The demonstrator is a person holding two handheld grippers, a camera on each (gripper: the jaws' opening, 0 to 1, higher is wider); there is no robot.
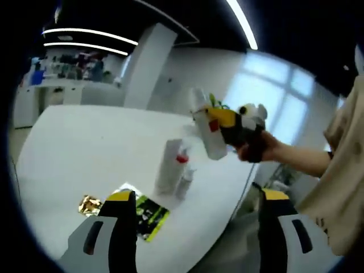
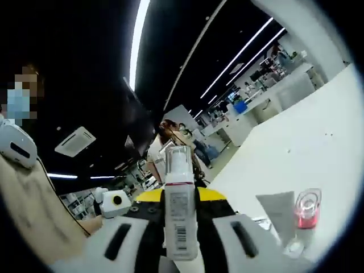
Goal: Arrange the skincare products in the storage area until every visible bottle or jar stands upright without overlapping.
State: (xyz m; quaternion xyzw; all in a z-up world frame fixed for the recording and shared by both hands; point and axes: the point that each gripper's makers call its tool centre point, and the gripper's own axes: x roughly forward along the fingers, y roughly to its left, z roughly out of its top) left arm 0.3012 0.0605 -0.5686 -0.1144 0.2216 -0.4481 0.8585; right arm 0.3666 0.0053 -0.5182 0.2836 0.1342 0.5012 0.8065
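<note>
Big white tabletop [image 1: 85, 148] has a white tube [image 1: 169, 166] and a small red-capped bottle [image 1: 185, 181] standing close together near its right edge. The right claw [image 1: 236, 128] is clamped on a white pump bottle [image 2: 180, 213], held high in the air. If it's set down crooked or too close, it probably topples those two. Left claw [image 1: 196, 227] hangs wide open over a green packet [image 1: 149, 215].
</note>
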